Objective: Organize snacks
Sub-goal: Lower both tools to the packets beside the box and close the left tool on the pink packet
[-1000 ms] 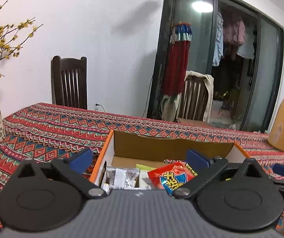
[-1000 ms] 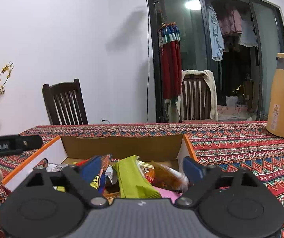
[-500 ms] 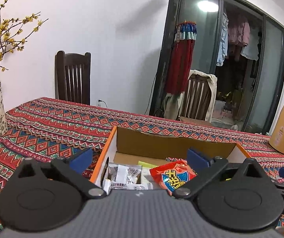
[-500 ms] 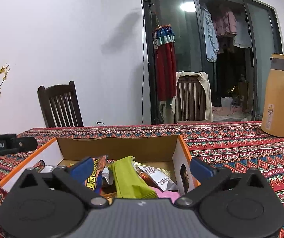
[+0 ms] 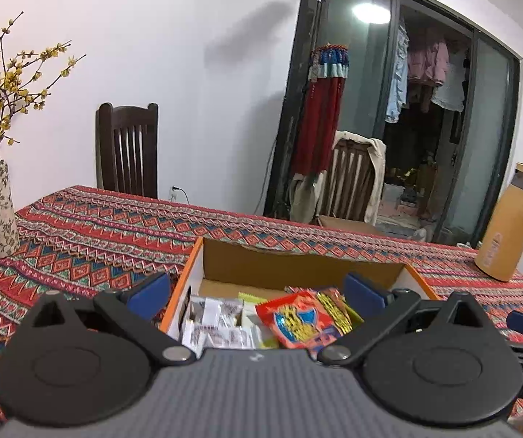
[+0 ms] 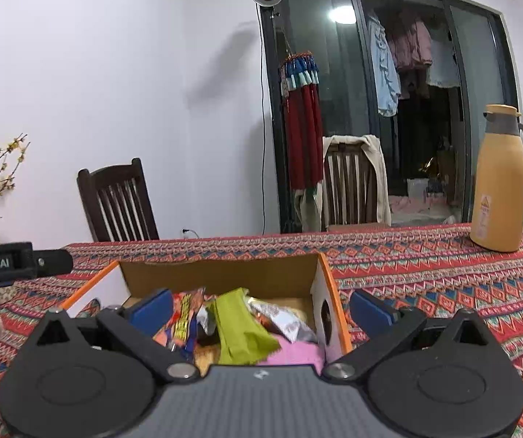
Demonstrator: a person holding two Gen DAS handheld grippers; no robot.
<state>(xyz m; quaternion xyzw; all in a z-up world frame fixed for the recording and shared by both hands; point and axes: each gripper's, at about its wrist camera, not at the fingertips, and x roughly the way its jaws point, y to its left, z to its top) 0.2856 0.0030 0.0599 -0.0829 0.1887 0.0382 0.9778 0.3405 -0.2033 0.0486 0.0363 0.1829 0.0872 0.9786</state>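
While both tools hover at the near end of the box [image 5: 299, 262], neither grips anything: the left gripper [image 5: 258, 294] stands with jaws wide apart, straddling the box's left wall, and the right gripper [image 6: 261, 308] has just been opening, its jaws now spread across the right wall with nothing pressed between the pads. Snacks lie loose inside the box, which sits on the patterned cloth [image 5: 90, 233], presumably gathered there to keep them together. A red packet [image 5: 296, 323] lies flat, facing up, long axis running roughly toward the far wall. A green packet [image 6: 241, 328] lies tilted, long axis front to back, its far end propped on neighbours. Sorting appears largely done.
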